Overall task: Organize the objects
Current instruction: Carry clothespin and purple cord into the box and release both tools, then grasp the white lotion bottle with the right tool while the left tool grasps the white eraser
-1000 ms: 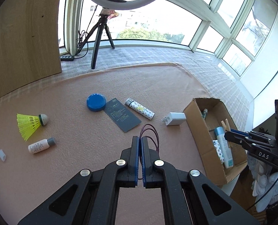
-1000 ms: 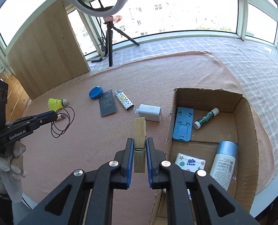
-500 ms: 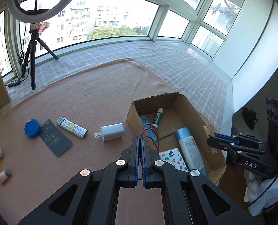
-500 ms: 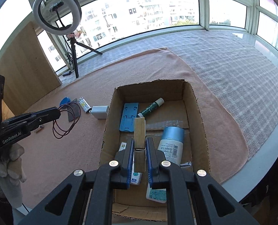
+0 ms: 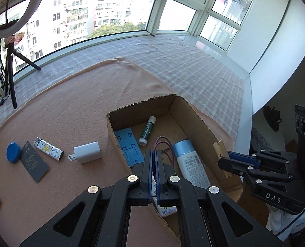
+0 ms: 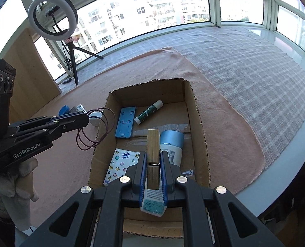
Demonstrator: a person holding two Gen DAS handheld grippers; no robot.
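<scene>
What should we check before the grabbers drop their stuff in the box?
1. Right gripper shut on the wooden clothespin: ok.
2. Left gripper shut on the purple hair ties: ok.
3. Clothespin over the open cardboard box: ok.
4. Hair ties fully over the box: cannot tell; in the right wrist view they hang at its left wall.
5. Free floor in the box: ok, bare cardboard beyond the glue stick and blue phone stand.
6. Everything packed: not ok; the white charger and lighter lie outside.

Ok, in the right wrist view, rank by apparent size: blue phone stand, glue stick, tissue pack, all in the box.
1. Tissue pack, though nearer and partly hidden.
2. Blue phone stand.
3. Glue stick.
</scene>
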